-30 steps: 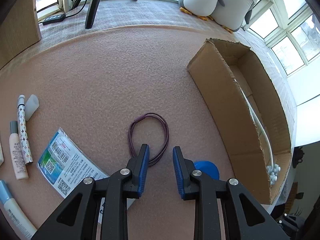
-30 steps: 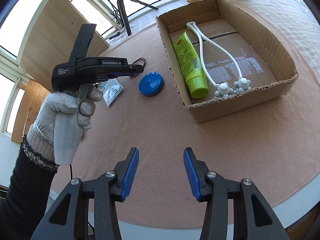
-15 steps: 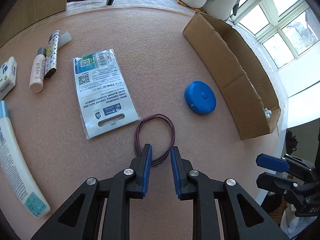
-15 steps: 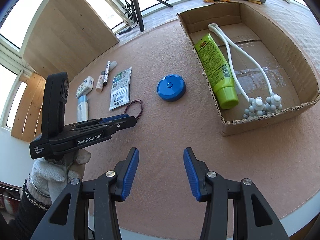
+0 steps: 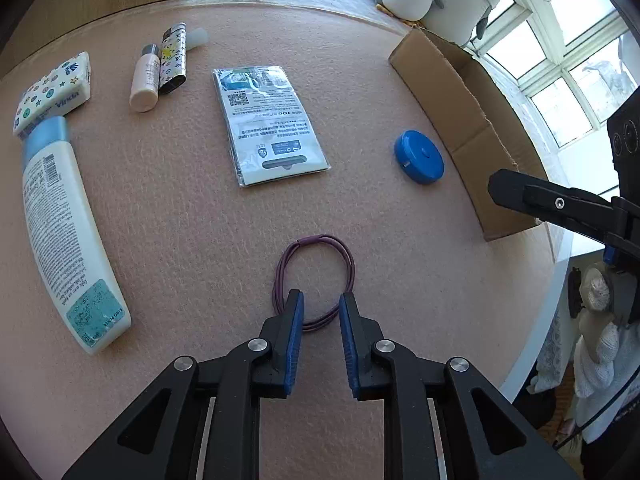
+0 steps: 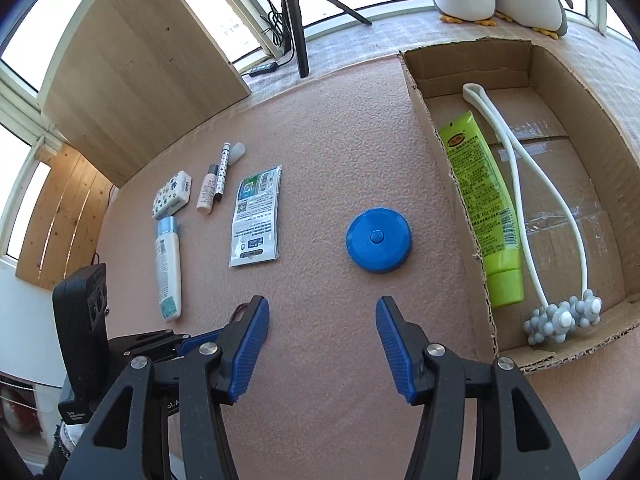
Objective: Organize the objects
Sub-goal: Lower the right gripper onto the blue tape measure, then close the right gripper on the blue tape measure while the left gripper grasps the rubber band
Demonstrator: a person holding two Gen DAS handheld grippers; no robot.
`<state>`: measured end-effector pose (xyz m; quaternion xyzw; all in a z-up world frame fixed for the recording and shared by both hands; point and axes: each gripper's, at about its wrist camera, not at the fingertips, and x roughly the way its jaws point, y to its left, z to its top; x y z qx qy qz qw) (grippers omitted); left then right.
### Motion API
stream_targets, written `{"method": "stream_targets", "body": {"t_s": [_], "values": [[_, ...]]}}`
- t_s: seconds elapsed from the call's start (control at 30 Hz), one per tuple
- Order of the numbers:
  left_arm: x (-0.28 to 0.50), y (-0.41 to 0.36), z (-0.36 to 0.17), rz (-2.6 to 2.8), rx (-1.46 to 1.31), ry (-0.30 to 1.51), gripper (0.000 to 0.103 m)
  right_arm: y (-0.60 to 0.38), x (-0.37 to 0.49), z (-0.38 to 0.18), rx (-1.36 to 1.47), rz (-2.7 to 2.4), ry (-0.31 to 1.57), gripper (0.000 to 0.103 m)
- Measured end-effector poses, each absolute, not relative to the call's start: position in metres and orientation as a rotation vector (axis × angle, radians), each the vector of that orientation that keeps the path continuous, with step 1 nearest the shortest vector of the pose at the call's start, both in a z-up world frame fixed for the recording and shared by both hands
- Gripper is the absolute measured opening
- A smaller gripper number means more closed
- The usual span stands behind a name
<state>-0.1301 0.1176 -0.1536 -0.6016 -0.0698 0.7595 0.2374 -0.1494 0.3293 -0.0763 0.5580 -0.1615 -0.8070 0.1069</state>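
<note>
The left gripper (image 5: 320,310) hangs partly open, jaws straddling the near arc of the purple hair band (image 5: 314,280) lying flat on the desk (image 5: 200,216). A good pickup means pressing the tips low and pinching one strand before lifting. The cardboard box (image 6: 552,200), well to the right, looks the likely destination. The right gripper (image 6: 322,330) waits wide and empty.

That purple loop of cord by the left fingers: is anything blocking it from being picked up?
Nothing visible does. The purple loop lies flat on bare mat, its near edge between the open left gripper fingers. The blue disc and packet lie well beyond.
</note>
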Motion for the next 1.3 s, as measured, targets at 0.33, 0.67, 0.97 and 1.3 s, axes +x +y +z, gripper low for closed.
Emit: {"method": "stream_targets", "body": {"t_s": [0.33, 0.67, 0.97, 1.3], "values": [[-0.113, 0.082, -0.142, 2.134, -1.628, -0.283, 0.028, 0.306, -0.211, -0.094, 1.723, -2.394, -0.312, 0.057], [-0.126, 0.087, -0.15, 2.121, -1.611, -0.304, 0.028, 0.293, -0.239, -0.108, 1.817, -2.404, -0.125, 0.057], [-0.132, 0.094, -0.154, 2.111, -1.605, -0.292, 0.028, 0.293, -0.244, -0.127, 1.959, -2.355, -0.088, 0.057], [-0.138, 0.106, -0.158, 2.143, -1.597, -0.21, 0.028, 0.303, -0.199, -0.128, 1.934, -2.255, -0.287, 0.057]]}}
